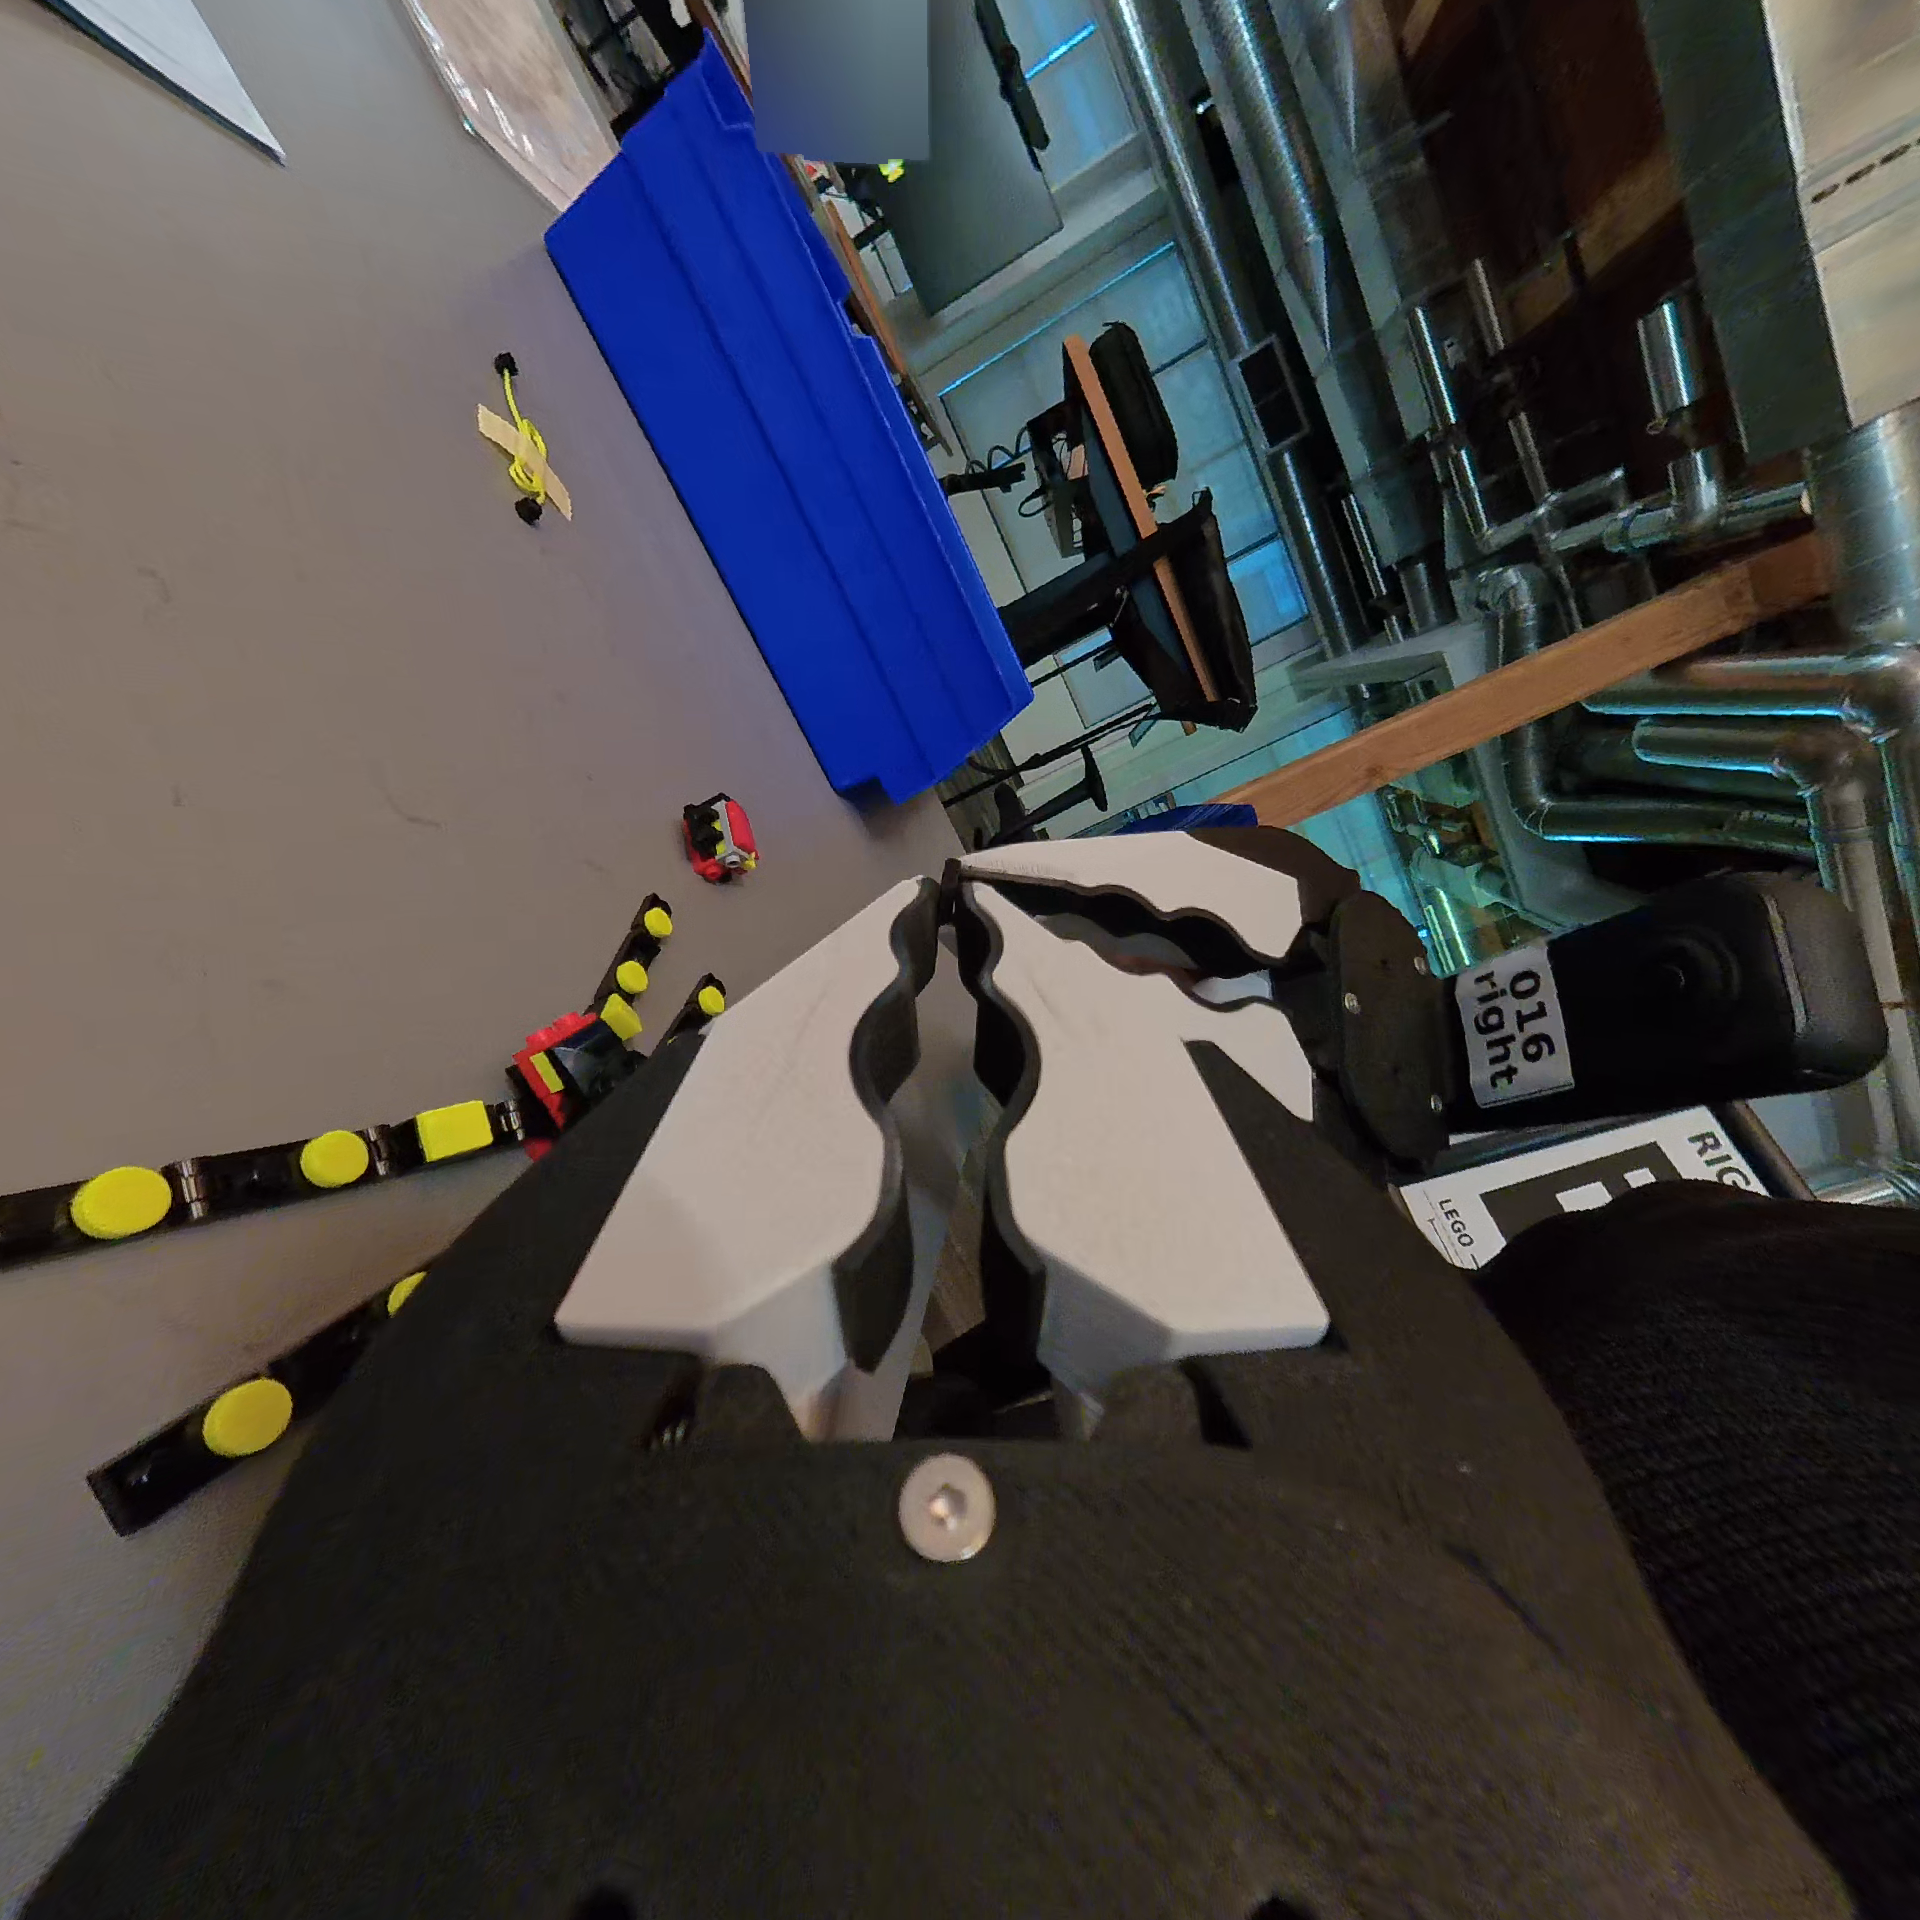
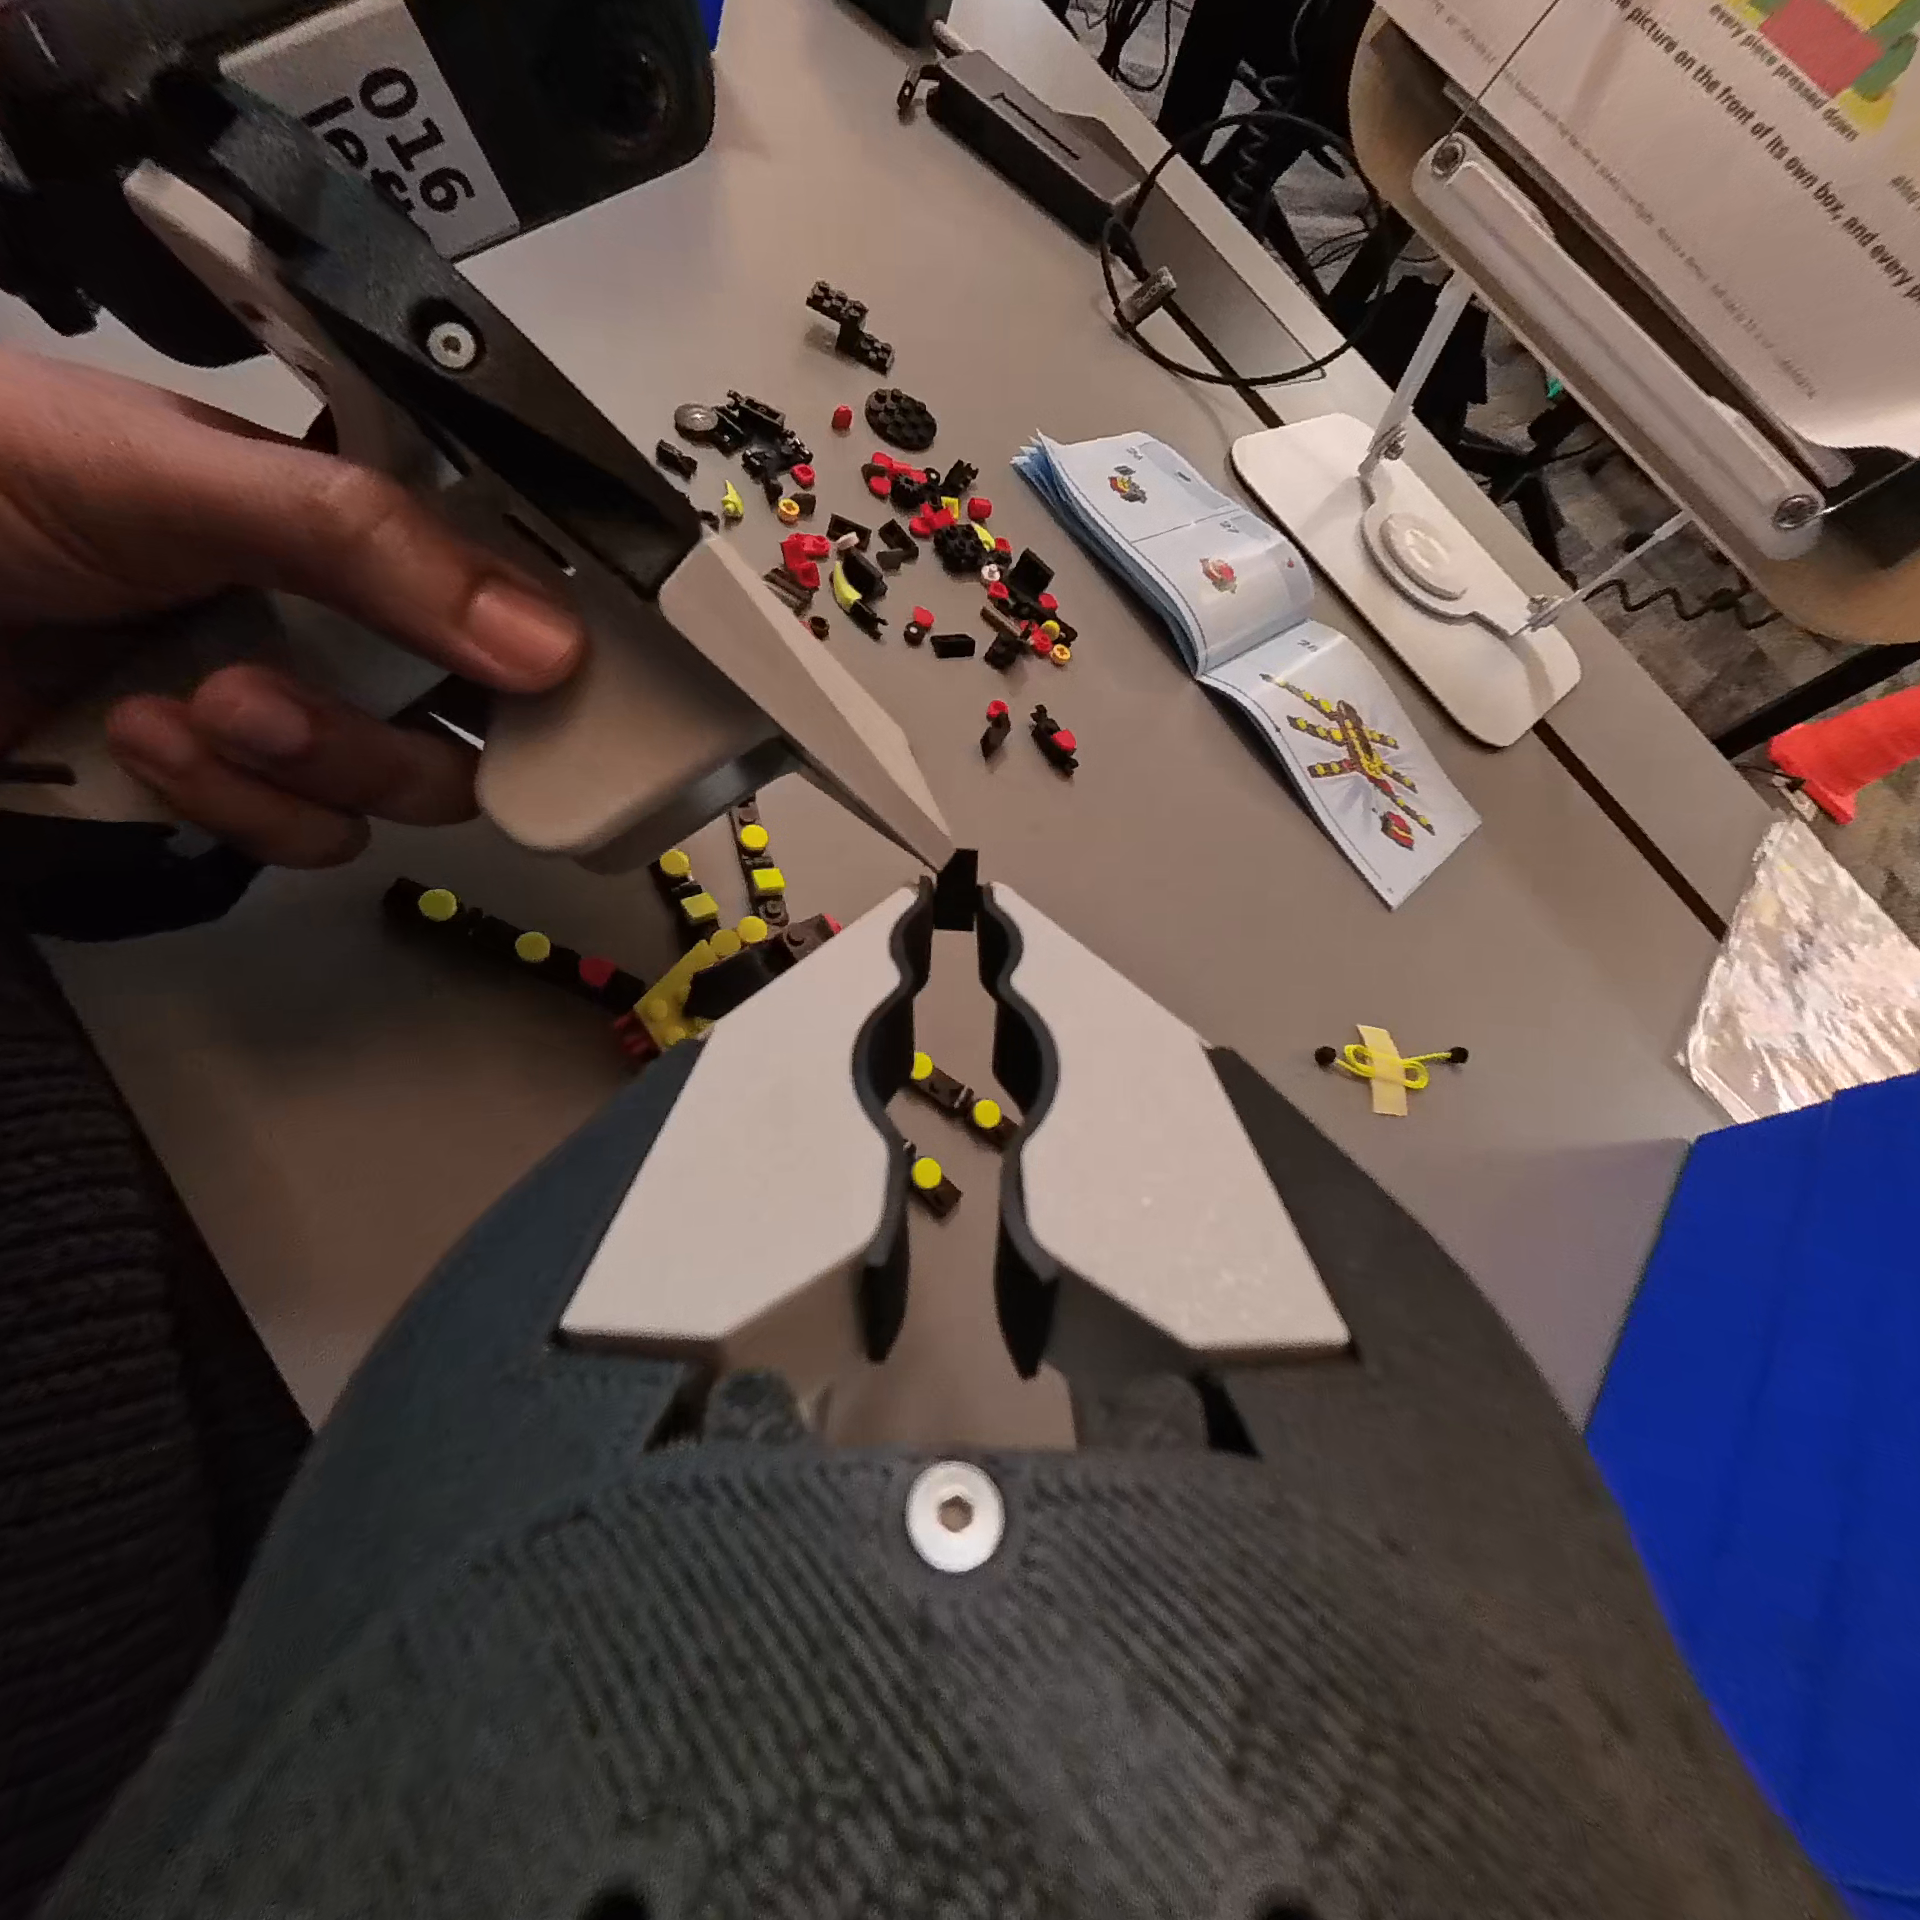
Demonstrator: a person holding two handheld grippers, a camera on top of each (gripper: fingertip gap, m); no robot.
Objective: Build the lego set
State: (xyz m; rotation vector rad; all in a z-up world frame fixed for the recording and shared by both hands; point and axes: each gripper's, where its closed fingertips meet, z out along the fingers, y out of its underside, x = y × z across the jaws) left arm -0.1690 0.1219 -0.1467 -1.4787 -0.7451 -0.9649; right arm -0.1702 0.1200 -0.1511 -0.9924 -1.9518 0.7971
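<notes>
My right gripper [image 2: 956, 899] is shut on a small black Lego piece [image 2: 956, 883] and holds it above the table. My left gripper [image 1: 945, 899] comes in from the upper left in the right wrist view [image 2: 935, 847]. Its closed tips meet the same piece [image 1: 949, 883], tip to tip with the right gripper [image 1: 966, 871]. Below both lies the partly built model [image 2: 717, 977]: a red and black body [image 1: 566, 1070] with long black legs carrying yellow studs [image 1: 332, 1158]. Loose black, red and yellow pieces [image 2: 914, 530] lie farther out.
An open instruction booklet [image 2: 1247, 644] lies right of the loose pieces, with a white stand base [image 2: 1403, 571] beyond it. A blue bin [image 1: 790, 436] stands at the table edge [image 2: 1766, 1403]. A taped yellow string [image 2: 1387, 1065] and a small red sub-assembly [image 1: 719, 840] lie nearby. A hand [image 2: 260, 582] holds the left gripper. My left and right fingertips are right by each other.
</notes>
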